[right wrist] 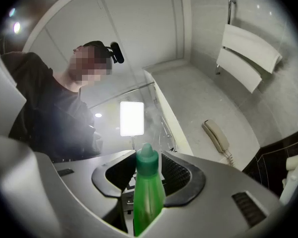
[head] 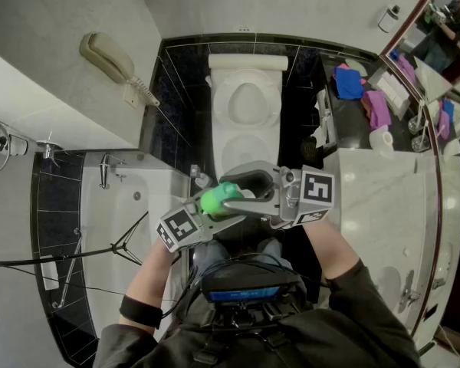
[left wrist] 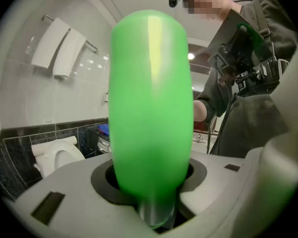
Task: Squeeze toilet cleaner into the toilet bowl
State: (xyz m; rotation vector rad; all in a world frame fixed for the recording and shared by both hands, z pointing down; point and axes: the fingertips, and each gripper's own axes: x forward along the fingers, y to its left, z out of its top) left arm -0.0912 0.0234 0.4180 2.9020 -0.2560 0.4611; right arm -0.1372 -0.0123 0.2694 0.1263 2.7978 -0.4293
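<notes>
Toilet cleaner bottle [head: 221, 198] sits between the two grippers, in front of the person's chest, with the toilet bowl [head: 230, 140] ahead of and below both of them.

The left gripper [left wrist: 151, 187] is clamped on the green body, which fills the space between its half-spread jaws. The bottle's far end rises straight out in front of its camera.

The right gripper [right wrist: 148, 182] faces it from the other side. Its jaws stand apart around the neck, and the darker green cap [right wrist: 147, 155] sits between the pads with a gap visible on either side, so nothing is held there.

The cap looks to be on, so the step in hand is probably opening it.

To do it well:
- Keep the left gripper's hold firm but no tighter, since a soft bottle would spurt once it is open.
- Centre the cap between the right gripper's pads and close squarely on it, not on the shoulder below it, before twisting.
- Carry the nozzle forward until it is over the bowl and tilted down, and only then squeeze.
</notes>
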